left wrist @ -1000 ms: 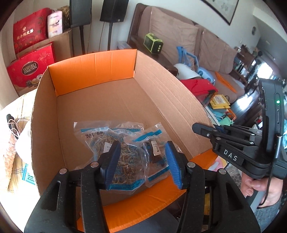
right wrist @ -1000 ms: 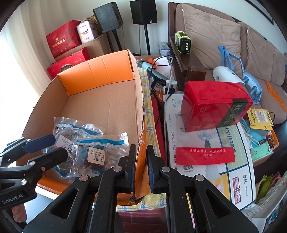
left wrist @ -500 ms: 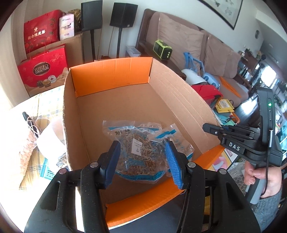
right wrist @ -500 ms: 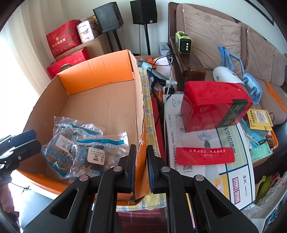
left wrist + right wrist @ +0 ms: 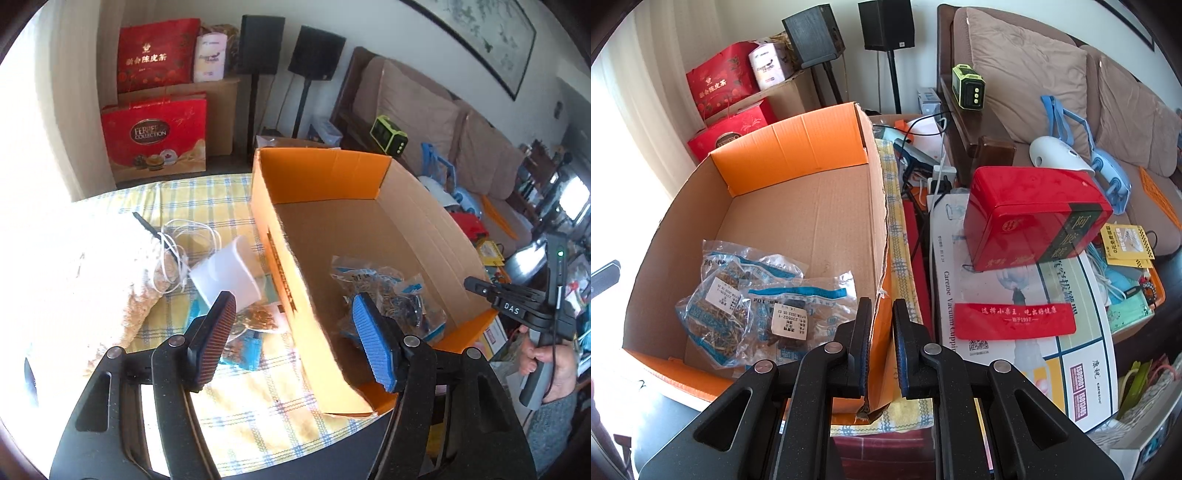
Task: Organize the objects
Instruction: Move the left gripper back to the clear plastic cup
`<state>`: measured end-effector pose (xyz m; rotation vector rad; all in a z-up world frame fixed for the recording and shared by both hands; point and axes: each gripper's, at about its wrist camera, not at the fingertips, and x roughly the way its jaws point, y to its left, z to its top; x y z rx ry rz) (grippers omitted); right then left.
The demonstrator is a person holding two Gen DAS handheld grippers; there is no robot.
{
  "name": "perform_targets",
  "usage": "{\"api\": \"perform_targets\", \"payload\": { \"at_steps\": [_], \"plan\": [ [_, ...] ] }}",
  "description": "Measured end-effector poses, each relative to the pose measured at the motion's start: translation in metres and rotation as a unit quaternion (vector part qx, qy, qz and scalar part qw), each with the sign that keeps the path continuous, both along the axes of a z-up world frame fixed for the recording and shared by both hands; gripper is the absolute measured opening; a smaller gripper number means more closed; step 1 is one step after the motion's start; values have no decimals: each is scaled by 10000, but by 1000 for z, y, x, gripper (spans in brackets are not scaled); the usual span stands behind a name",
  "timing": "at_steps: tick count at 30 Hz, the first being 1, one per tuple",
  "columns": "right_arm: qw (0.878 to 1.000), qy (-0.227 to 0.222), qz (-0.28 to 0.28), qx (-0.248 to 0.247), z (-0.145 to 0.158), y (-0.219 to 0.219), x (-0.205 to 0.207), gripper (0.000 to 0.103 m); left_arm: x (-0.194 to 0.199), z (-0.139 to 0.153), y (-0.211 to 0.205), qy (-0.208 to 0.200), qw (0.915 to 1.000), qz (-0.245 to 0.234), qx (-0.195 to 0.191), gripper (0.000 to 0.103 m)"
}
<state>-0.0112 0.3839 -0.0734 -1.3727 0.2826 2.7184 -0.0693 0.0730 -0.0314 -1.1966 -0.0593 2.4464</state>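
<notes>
Left gripper (image 5: 291,339), jaws opening and empty, should drop squarely over the clear herb packet (image 5: 248,325) on the checked desk cloth (image 5: 207,206), while the right gripper (image 5: 880,343), jaws clamped on the orange-lined cardboard box (image 5: 827,206) wall, steadies it.

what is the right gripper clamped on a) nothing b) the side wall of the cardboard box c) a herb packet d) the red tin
b: the right gripper has its fingers closed on the torn side wall of the cardboard box, while the herb packets lie loose inside.
</notes>
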Motion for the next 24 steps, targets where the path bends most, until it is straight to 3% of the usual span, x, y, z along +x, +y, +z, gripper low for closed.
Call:
{"api": "perform_targets", "payload": {
  "at_steps": [1,3,5,12,24],
  "plan": [
    [10000,-1,0,-2,0,1,1,11,-1,0,-7,22,10000,78,-14,70],
    [10000,-1,4,8,0,0,0,11,-4,-1,-22,148,9993,337,-87,91],
    [10000,-6,7,17,0,0,0,11,-8,-5,-36,230,9976,624,-209,92],
    [10000,-8,5,20,0,0,0,11,-28,-33,-72,-203,9946,1008,-119,92],
    [10000,-15,5,39,0,1,-1,11,-62,-50,-62,-742,9927,903,306,92]
  ]
}}
